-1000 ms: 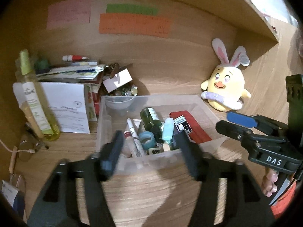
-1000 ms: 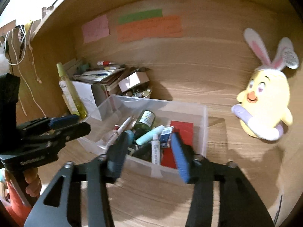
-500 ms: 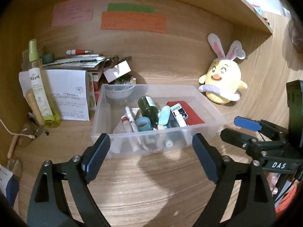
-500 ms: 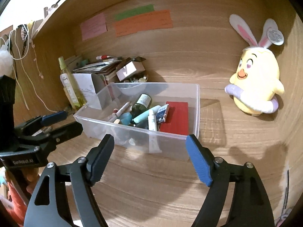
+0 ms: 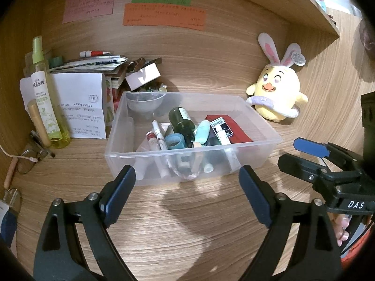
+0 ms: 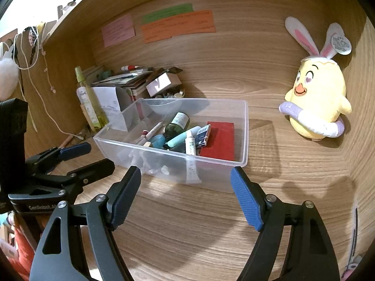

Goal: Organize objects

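Bin: your clear plastic bin (image 5: 255,117) sits on the wooden counter (image 5: 187,222), and every place below is given from it.
Change: a second ago both pairs of jaws were narrow and right over its near wall; now both have backed off and spread wide.
Left gripper (image 5: 187,187): your jaws are wide apart and hold nothing, just short of the bin's near wall.
Right gripper (image 6: 186,188): same here, jaws spread and empty, in front of the bin's near long wall.
Meaning: it looks as though you have let go, so the bin seems placed; the next item is probably outside it.
Contents: a dark green glass bottle (image 5: 181,121), a pale mint tube (image 5: 201,131), white pens, a roll of blue tape (image 5: 174,141) and a flat red booklet (image 5: 236,132) lie jumbled inside.
Surroundings: a soft yellow plush chick (image 5: 276,93) with rabbit ears sits right of the bin; a tall yellow-green spray bottle (image 5: 45,98) and a heap of papers stand left of it.
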Action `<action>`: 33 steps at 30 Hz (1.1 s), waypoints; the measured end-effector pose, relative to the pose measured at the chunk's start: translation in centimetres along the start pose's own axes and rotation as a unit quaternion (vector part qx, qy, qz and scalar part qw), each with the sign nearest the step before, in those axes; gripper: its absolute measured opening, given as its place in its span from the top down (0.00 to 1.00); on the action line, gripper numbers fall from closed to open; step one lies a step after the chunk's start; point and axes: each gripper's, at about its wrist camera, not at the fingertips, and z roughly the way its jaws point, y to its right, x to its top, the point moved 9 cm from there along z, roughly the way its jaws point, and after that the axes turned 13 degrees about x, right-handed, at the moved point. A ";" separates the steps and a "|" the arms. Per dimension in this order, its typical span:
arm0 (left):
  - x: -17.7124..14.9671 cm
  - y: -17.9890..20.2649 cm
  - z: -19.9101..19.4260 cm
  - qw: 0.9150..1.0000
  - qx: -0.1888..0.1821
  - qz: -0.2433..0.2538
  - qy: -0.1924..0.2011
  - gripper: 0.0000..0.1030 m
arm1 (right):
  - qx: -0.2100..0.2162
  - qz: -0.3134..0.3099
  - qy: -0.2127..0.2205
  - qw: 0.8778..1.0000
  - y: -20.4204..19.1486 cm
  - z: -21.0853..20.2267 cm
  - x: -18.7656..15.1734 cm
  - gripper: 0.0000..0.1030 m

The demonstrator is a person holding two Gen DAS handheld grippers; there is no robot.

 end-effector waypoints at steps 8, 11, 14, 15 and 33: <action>0.0 -0.1 0.0 1.000 0.000 -0.001 0.002 0.11 | 0.005 -0.008 -0.004 1.000 -0.7 0.2 0.0 0.25; 0.1 -0.1 -0.2 1.000 0.000 -0.001 0.004 0.11 | 0.006 -0.008 -0.004 1.000 -0.9 0.2 -0.1 0.24; 0.2 -0.1 -0.3 1.000 -0.001 -0.002 0.006 0.10 | 0.006 -0.009 -0.005 1.000 -1.0 0.2 -0.1 0.23; 0.2 -0.1 -0.4 1.000 0.000 -0.002 0.006 0.10 | 0.006 -0.009 -0.005 1.000 -1.0 0.3 -0.1 0.23; 0.1 0.0 -0.8 1.000 -0.003 -0.001 0.010 0.06 | 0.008 -0.008 -0.006 1.000 -0.8 0.3 -0.2 0.22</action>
